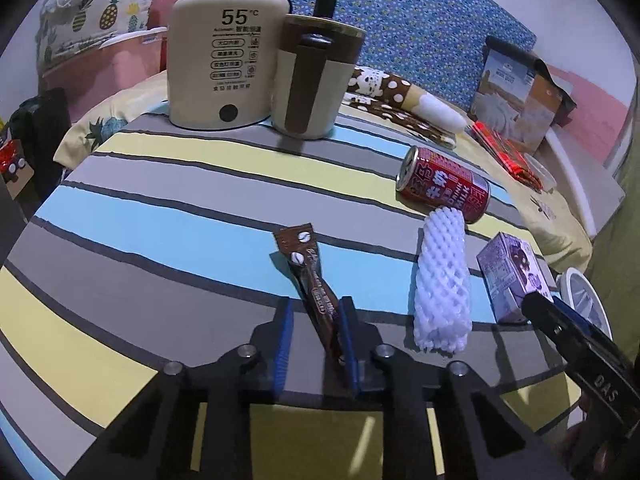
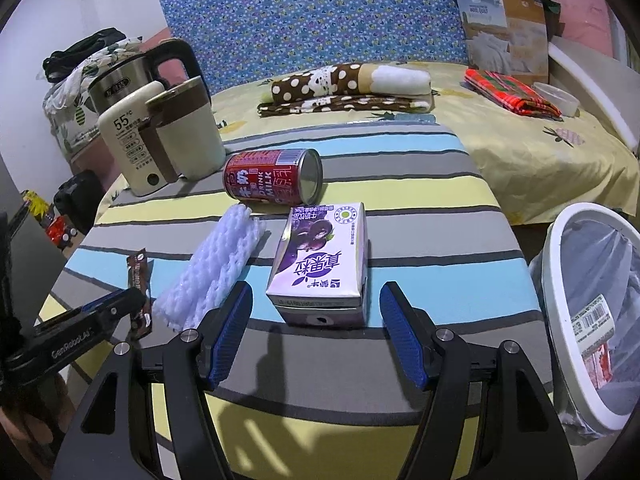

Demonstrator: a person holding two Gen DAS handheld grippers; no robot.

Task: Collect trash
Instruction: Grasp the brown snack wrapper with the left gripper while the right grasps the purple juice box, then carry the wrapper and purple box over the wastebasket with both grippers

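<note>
A: On the striped bench [image 1: 160, 216], how much trash is left?

B: Four pieces, as far as I can judge. From the left: a brown coffee-stick sachet [image 1: 310, 280], a white foam fruit net [image 1: 442, 276], a red milk-drink can [image 1: 442, 186] on its side behind it, and a purple juice carton [image 2: 322, 266].

A: Anything binned?

B: The white bin with a clear liner [image 2: 560, 264], off the bench's right edge, holds labelled wrappers. So it's partly done.

A: And the claws?

B: The left claw [image 1: 316, 308] is part-spread around the sachet's near end, one pad touching. The right claw [image 2: 316, 300] is spread wide, straddling the carton, not gripping.

A: The room?

B: A bedroom: cream kettles [image 1: 224, 60] on the bench, a yellow-sheeted bed [image 2: 540, 160] beyond.
</note>
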